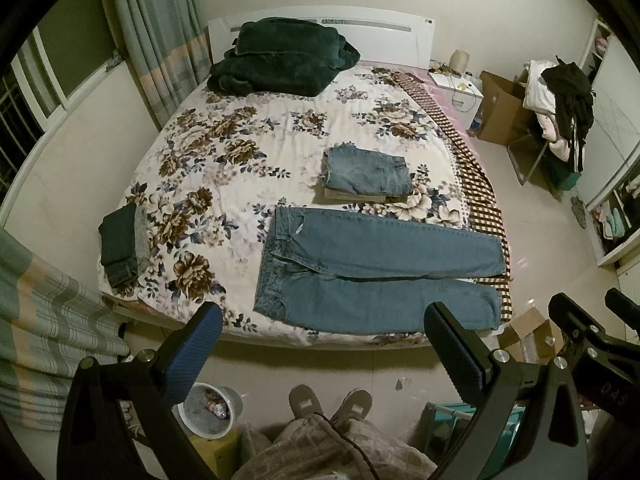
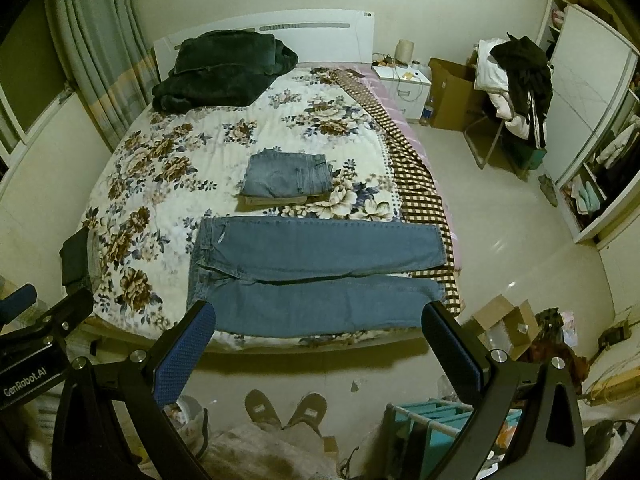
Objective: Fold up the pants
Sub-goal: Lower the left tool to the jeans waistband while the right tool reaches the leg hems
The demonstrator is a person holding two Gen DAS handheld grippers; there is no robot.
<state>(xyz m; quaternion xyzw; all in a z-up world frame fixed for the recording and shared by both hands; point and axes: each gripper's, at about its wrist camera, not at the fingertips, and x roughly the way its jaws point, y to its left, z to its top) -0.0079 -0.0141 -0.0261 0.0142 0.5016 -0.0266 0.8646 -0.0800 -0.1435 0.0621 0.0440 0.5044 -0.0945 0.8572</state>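
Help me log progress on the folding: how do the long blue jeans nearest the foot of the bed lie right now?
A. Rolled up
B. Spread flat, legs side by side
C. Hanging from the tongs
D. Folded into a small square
B: the blue jeans lie spread flat on the floral bedspread, both legs extended side by side.
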